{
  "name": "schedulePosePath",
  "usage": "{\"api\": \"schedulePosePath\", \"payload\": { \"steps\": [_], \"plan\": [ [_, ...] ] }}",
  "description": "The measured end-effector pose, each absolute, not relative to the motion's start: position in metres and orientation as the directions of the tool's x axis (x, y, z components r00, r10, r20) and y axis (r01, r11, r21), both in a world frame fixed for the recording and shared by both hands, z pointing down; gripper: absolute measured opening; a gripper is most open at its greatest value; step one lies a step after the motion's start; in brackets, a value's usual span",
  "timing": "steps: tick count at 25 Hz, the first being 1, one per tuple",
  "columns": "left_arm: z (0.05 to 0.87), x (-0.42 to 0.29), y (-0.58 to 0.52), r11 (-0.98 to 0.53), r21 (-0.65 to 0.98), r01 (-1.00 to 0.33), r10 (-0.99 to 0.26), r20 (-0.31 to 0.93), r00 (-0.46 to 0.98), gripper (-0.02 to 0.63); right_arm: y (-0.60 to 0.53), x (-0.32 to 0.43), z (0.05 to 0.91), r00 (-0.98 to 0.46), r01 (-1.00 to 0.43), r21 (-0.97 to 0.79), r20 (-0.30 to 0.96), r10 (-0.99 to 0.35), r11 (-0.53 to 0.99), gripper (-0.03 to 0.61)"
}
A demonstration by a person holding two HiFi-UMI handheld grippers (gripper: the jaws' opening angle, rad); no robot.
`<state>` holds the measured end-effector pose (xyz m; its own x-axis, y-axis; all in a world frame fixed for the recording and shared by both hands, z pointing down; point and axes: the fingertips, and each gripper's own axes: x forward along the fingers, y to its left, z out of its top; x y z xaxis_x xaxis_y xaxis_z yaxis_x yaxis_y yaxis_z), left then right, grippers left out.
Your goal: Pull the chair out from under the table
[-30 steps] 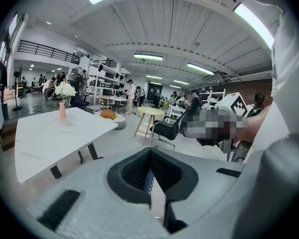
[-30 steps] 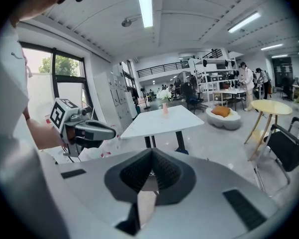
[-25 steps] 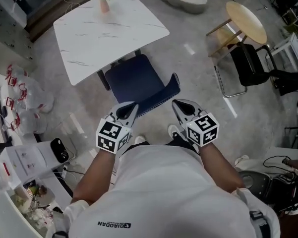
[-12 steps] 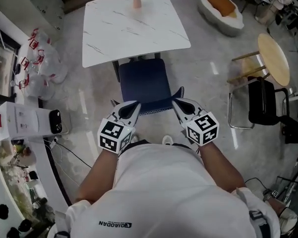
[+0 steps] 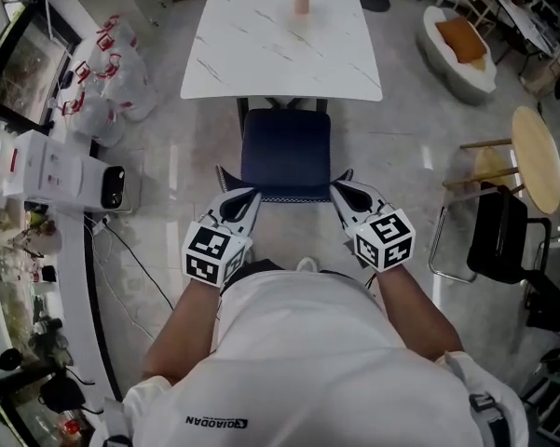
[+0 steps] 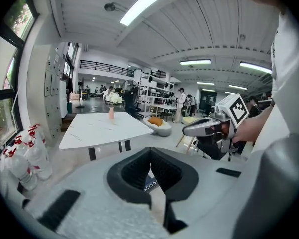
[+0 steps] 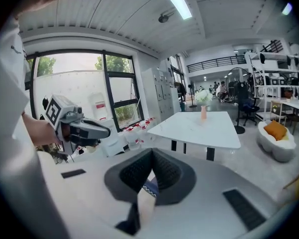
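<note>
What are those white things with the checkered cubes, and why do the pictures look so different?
A person holds a tool in each hand: the left tongs and the right tongs. The patterned cube on each is part of it. The head view comes from a camera on the person's head, looking down. The two gripper views come from cameras riding on the tools, looking along their tongs. On the white table stands a pink vase with flowers. Both tongs are pinched shut on the back of the dark blue chair, one at each corner; its seat sticks out from under the table.
</note>
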<state>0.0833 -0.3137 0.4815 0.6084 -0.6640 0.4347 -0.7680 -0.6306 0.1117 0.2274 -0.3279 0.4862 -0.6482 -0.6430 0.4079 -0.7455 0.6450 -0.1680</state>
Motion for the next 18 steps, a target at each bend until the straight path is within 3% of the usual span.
{"api": "schedulePosePath", "payload": {
  "steps": [18],
  "plan": [
    [0.473,0.067,-0.304,-0.667,0.116,-0.736,-0.636,0.427,0.643,0.006,-0.312,0.2,0.474,-0.634,-0.762,-0.158,0.385,-0.671,0.629,0.021]
  ]
}}
